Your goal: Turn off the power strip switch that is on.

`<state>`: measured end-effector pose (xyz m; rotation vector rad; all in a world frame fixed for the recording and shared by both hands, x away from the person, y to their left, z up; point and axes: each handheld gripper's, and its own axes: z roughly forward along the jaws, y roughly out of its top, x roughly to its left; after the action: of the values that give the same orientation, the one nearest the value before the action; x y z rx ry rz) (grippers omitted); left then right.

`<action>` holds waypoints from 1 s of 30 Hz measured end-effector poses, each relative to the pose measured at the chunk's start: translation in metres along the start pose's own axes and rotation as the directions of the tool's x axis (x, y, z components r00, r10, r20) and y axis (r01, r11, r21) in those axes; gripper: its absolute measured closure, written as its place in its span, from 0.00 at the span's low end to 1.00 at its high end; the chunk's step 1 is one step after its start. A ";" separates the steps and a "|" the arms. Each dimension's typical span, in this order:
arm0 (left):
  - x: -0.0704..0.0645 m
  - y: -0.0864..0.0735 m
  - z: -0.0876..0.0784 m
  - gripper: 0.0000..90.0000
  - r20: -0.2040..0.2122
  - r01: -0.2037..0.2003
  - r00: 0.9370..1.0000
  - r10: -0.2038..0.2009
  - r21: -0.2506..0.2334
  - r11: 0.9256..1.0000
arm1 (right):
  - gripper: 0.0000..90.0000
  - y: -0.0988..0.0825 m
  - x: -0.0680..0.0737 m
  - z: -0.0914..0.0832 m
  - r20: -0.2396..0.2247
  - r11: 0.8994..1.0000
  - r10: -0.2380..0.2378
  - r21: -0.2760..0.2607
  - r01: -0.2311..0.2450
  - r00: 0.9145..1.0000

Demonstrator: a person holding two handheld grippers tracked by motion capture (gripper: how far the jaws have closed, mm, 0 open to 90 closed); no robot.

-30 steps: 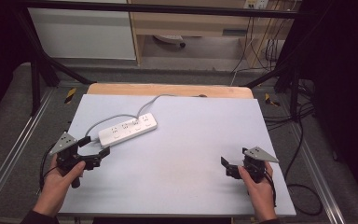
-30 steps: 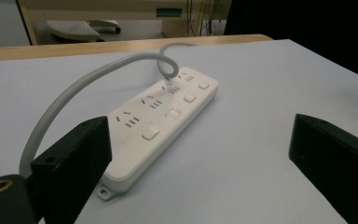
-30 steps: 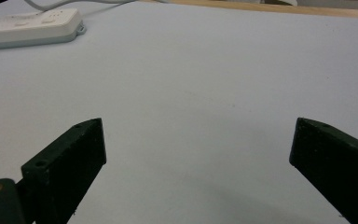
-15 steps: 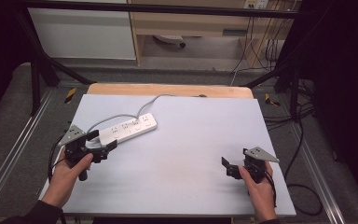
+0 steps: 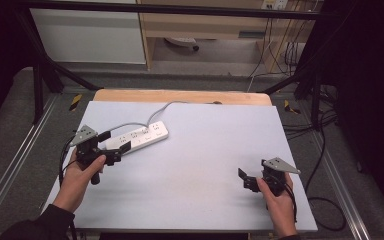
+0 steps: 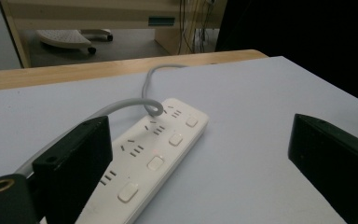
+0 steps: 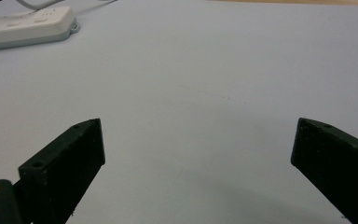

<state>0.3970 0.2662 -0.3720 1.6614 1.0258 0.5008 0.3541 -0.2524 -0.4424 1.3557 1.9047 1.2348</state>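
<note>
In my left gripper view, the near end of the power strip (image 6: 154, 154) is cut off by the bottom edge, and one jaw of my left hand-held gripper (image 6: 200, 163) covers its near left corner. The grey cable (image 6: 144, 100) goes behind the far edge of the worktop (image 6: 261, 116), so I cannot see where it ends. In my right gripper view, the strip (image 7: 25, 25) is cut by the left edge. The markings beside its sockets are too small to read.
</note>
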 end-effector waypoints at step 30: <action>-0.002 -0.004 0.031 0.26 -0.016 -0.039 0.999 0.040 0.082 0.996 | 0.04 -0.001 -0.001 0.002 0.012 1.000 -0.005 0.008 0.005 1.000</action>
<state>0.4178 0.2479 -0.3860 1.7558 1.0400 0.5055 0.3552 -0.2527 -0.4442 1.3582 1.9056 1.2151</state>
